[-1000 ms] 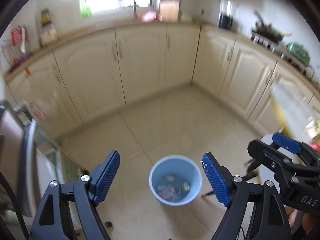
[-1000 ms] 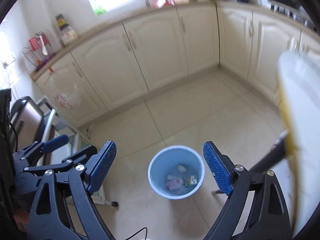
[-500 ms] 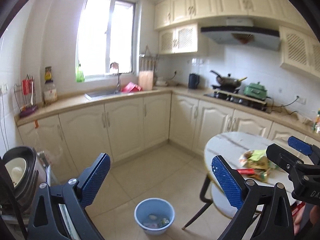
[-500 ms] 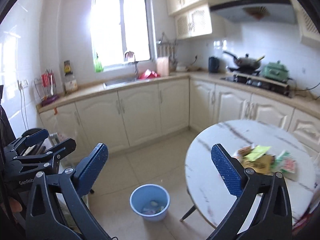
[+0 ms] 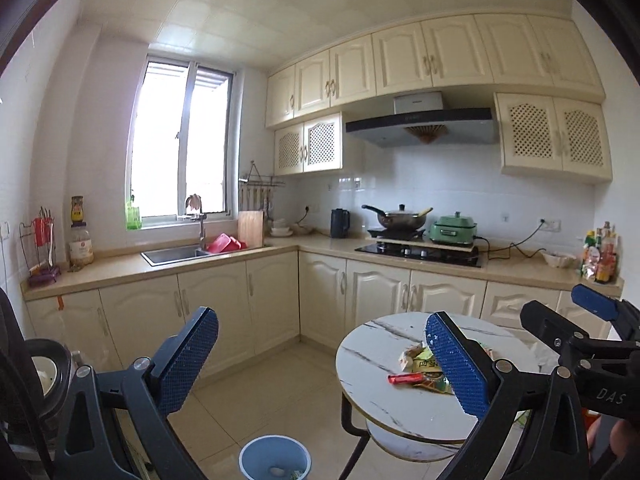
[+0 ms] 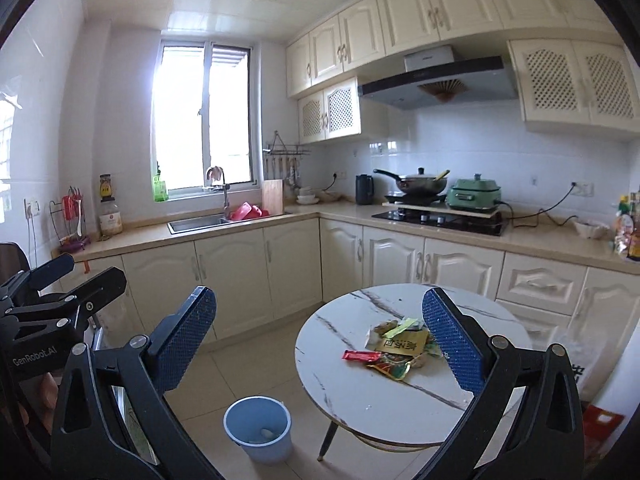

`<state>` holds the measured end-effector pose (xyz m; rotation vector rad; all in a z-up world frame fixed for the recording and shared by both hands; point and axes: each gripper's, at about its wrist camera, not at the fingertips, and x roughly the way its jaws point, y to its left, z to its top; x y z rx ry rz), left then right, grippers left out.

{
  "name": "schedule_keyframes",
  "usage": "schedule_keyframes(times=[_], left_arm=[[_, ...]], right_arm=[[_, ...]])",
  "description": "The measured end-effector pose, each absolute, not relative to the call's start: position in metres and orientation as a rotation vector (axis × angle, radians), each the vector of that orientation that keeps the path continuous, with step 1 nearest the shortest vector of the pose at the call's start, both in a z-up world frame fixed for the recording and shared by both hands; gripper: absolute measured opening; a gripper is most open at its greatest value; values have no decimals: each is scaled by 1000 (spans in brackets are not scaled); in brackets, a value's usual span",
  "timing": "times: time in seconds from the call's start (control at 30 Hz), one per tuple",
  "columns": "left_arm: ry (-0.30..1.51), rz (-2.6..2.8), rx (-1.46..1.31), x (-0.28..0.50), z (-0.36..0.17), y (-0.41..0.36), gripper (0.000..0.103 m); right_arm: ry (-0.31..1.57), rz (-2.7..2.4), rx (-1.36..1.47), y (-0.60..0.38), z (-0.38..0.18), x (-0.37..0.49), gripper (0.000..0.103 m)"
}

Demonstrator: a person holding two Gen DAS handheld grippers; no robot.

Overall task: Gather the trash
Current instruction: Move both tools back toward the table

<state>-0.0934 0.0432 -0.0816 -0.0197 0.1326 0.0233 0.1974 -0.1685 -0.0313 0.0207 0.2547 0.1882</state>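
Left gripper [image 5: 320, 364]: jaws wide apart, nothing btwn them, held above floor level facing kitchen. Right gripper [image 6: 320, 340]: jaws wide apart, empty; its body also shows at right edge of left-wrist view. Trash pile [image 6: 400, 346]: crumpled snack wrappers, gold, green, yellow, on round marble-look table [image 6: 360, 400], right of centre, far half of top. Red wrapper [image 6: 361, 355]: lies just left of pile, touching or nearly so. Blue bin [image 6: 258, 436]: on floor, left of table, near side; some scraps inside at bottom. Background: cream cabinets [image 6: 240, 272], sink [image 6: 198, 223] under window, wok [image 6: 420, 184] & green pot [image 6: 474, 194] on hob at far right counter.
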Motion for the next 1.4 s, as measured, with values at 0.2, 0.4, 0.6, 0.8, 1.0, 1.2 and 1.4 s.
schedule_keyframes(times=[0.2,0.4,0.6,0.8,1.0,1.2,1.4], left_arm=[[95,27,-1,-114,-107,34,102],[102,26,5,-116,-118,29,102],[108,29,4,-98,-111,31,102],[110,30,4,-77,-96,25,102],[119,29,7,-54,-84,20,102],[140,24,8,-35,-80,20,102],[211,-30,-8,12,-85,11,102]], right_arm=[[215,148,39,-183,-22,182,103],[208,139,45,-191,-23,178,103],[208,134,51,-193,-27,178,103],[212,132,52,-195,-29,178,103],[221,129,55,-197,-31,180,103],[237,111,62,-204,-36,187,103],[284,54,83,-227,-54,205,103]])
